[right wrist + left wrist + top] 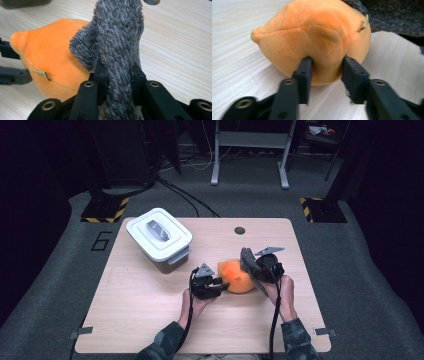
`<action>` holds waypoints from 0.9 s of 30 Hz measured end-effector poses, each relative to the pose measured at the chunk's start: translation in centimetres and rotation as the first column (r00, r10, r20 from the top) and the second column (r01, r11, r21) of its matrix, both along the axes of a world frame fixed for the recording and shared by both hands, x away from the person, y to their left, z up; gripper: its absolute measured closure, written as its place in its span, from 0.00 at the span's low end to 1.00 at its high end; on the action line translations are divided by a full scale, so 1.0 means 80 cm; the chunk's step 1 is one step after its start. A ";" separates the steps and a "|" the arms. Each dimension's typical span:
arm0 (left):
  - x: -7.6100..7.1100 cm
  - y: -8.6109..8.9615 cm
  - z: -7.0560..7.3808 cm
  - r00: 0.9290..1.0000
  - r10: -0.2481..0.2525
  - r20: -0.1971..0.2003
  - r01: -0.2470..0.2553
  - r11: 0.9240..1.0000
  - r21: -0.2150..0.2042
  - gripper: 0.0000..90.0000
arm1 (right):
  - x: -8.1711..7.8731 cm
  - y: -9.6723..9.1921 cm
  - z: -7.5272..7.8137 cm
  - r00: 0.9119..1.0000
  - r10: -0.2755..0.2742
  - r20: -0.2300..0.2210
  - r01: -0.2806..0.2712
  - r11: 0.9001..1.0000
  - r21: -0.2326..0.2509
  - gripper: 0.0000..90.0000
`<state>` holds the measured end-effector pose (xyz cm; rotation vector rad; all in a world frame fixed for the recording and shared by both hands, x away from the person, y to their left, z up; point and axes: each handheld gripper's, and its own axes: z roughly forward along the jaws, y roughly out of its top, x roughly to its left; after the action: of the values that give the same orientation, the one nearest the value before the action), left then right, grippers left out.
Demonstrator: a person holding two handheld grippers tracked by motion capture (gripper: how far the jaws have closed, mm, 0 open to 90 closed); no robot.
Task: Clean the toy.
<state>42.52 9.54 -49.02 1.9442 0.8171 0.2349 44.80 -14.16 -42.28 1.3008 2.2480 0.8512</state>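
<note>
Looking down from the high view, the orange plush (236, 276) sits on the counter (150, 320) at 5 o'clock from the lidded white box (159, 237), flanked by both claws. The left gripper view shows the left claw (327, 72) straddling the plush, jaws parted and barely touching, seemingly to steady it. The right gripper view shows the right claw (117, 75) clenched on the grey furry piece (117, 37), likely peeling it away.
</note>
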 end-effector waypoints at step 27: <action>-0.003 -0.015 0.016 0.999 0.004 0.048 -0.005 1.000 0.020 0.91 | -0.025 -0.005 0.035 0.997 0.031 0.076 -0.037 0.996 0.084 0.82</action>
<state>42.26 8.33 -47.70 1.9482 0.7911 0.2924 42.78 -14.54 -39.49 1.2494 2.2036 1.0010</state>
